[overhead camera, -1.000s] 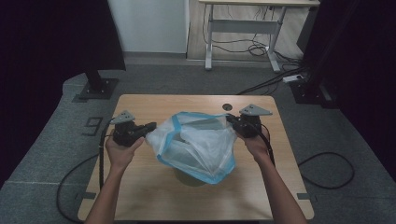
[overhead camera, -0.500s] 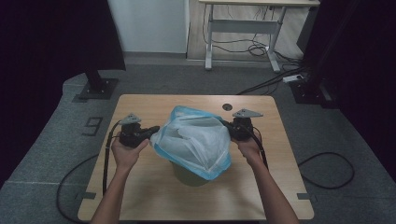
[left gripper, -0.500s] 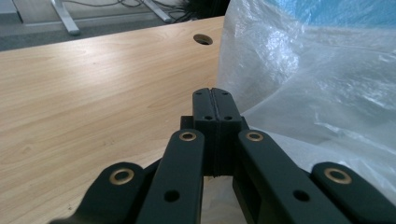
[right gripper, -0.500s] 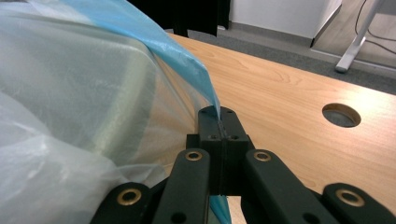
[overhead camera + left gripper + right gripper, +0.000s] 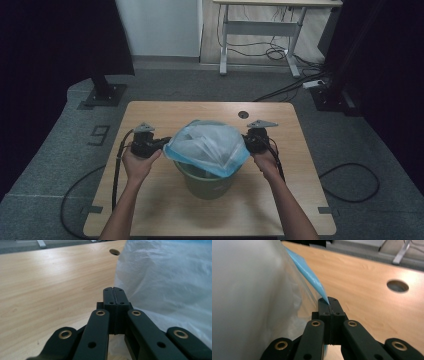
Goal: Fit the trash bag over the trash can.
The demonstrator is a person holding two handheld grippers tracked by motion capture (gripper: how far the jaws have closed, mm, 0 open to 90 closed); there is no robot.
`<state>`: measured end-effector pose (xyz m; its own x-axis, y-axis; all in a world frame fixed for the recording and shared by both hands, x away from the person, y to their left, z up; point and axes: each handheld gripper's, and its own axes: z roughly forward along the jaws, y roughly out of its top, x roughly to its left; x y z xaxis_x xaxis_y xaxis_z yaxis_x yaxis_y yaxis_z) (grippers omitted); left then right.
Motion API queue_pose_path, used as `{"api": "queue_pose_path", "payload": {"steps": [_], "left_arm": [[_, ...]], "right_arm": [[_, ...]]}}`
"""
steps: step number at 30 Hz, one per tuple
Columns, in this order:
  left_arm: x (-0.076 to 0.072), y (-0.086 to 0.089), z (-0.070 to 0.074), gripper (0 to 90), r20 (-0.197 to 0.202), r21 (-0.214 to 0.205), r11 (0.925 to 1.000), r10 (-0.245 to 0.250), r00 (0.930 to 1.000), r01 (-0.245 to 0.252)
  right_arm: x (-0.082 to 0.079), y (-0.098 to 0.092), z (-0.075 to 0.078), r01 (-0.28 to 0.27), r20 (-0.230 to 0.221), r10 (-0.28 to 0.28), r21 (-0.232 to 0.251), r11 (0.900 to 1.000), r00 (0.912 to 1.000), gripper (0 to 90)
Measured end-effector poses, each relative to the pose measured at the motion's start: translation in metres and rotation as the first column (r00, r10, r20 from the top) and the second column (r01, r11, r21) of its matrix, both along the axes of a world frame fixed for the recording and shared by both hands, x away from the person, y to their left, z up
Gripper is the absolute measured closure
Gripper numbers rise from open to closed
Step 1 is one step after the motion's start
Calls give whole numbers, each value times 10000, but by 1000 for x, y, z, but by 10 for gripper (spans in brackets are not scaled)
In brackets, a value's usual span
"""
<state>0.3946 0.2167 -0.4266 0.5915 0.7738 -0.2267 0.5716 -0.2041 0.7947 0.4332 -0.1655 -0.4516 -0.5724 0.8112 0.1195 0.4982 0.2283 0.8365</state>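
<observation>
At the left of the table (image 5: 150, 210), the left gripper (image 5: 161, 143) sits in the person's left hand (image 5: 137, 162), its jaws pressed together on the left edge of the bag (image 5: 207, 145). In the left gripper view the two black jaws meet with no gap, and the white film of the bag (image 5: 170, 285) runs in beside and under them — the pinched fold itself is hard to make out there.

In the middle, the bag is stretched between the two grippers, its blue-edged mouth spread over the top of the green bin (image 5: 206, 182). The bin stands upright near the table's centre, and the bag hides most of its rim.

At the right, the right gripper (image 5: 248, 140) is held in the right hand (image 5: 265, 160), jaws closed tight on the bag's right edge. In the right gripper view a blue strip of the bag's hem (image 5: 308, 272) runs straight into the closed jaw tips — clearly pinched. Beyond it lies bare wood with a round cable hole (image 5: 397, 286).
</observation>
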Motion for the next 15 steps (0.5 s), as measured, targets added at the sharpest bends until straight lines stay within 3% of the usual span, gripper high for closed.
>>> {"api": "queue_pose_path", "payload": {"steps": [1,4,5,8,9,10,11,13,15], "left_arm": [[-3,4,-4,900,13,-162,9999,-37,10000,38],[-5,8,-5,900,70,-400,9991,-148,9999,150],[-6,8,-5,900,80,-429,9989,-166,9998,169],[-6,8,-5,900,72,-426,9989,-215,9997,218],[-6,7,-5,900,84,-428,9988,-222,9997,225],[-7,7,-5,899,109,-445,9987,-224,9997,229],[-7,6,-4,900,152,-487,9985,-253,9996,260],[-7,6,-4,900,169,-474,9985,-253,9995,260],[-8,6,-4,899,187,-494,9984,-254,9995,263]], "right_arm": [[-1,-4,-8,141,-152,-141,36,9999,9998,890],[-3,-9,-10,216,-168,-210,419,9989,9996,889],[-6,-13,-6,266,-61,-263,653,9975,9996,872],[-10,-15,0,260,251,-280,755,9968,9993,827],[-16,-19,7,392,568,-440,828,9958,9974,676],[-16,-19,7,392,568,-440,828,9958,9974,676],[-23,-25,13,695,872,-776,930,9932,9932,594],[-26,-29,16,797,1033,-905,1045,9913,9905,553],[-39,-40,26,901,1653,-1104,1255,9880,9800,508]]}}
